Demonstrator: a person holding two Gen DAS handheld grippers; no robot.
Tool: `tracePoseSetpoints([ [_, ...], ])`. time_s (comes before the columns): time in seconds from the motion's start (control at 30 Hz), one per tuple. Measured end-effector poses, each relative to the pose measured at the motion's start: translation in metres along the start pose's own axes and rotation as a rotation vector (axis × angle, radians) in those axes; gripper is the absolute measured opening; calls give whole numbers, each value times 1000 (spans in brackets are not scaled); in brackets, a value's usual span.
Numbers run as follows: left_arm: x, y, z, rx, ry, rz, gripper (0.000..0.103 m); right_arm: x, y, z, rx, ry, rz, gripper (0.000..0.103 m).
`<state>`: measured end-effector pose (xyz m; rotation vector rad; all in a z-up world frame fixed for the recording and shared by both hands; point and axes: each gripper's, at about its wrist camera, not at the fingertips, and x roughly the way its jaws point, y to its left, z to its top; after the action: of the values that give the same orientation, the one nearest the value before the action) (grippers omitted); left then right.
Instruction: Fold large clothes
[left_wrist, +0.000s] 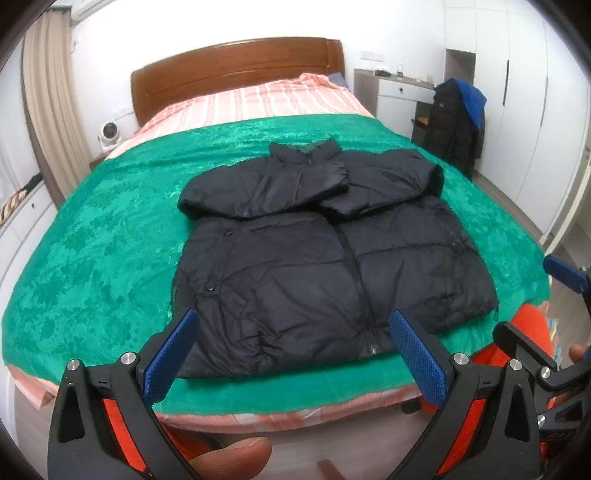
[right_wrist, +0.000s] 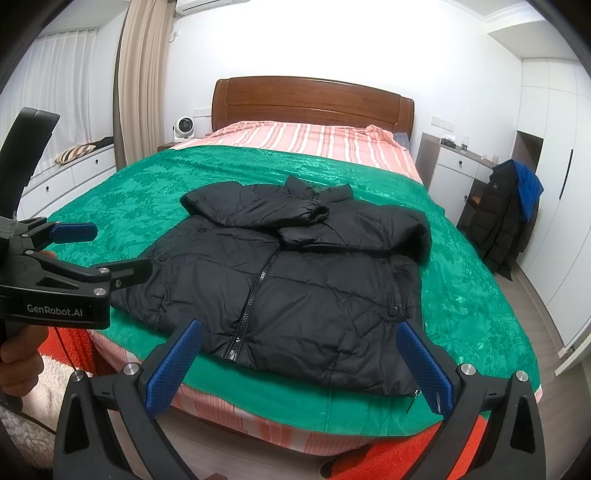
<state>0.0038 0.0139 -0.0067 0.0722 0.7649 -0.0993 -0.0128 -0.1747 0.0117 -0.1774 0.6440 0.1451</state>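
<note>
A black puffer jacket (left_wrist: 314, 266) lies front up on the green blanket (left_wrist: 92, 251), zipped, with both sleeves folded across the chest. It also shows in the right wrist view (right_wrist: 295, 288). My left gripper (left_wrist: 295, 332) is open and empty, held just before the jacket's hem near the bed's foot. My right gripper (right_wrist: 303, 343) is open and empty, also just before the hem, nearer the jacket's right corner. The left gripper shows at the left of the right wrist view (right_wrist: 110, 251), open.
The bed has a wooden headboard (left_wrist: 236, 74) and striped pink sheet (right_wrist: 306, 140). A dark coat hangs over a chair (left_wrist: 454, 125) right of the bed by a white desk (right_wrist: 454, 166) and wardrobe. A small fan (right_wrist: 183, 127) stands left of the headboard.
</note>
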Motion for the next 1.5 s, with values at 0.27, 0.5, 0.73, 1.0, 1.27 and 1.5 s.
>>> tracePoseSetpoints([
  [0.27,0,0,0,1,-2,0,103,0,0,0,-1,0,1,103],
  [0.5,-1,-1,1,-1,-10,-1,103,0,1,-1,0,-8,1,103],
  [0.73,-2,-2,1,-1,-11,-2,103,0,1,-2,-1,-11,2,103],
  [1.0,-1,-1,0,-2,-7,-2,103,1,1,-1,-7,-6,10,103],
  [1.27,0,0,0,-2,-4,-1,103,3,2,-1,-7,-2,13,103],
  [1.5,2,0,-1,-6,6,2,103,3,2,-2,-3,1,15,103],
])
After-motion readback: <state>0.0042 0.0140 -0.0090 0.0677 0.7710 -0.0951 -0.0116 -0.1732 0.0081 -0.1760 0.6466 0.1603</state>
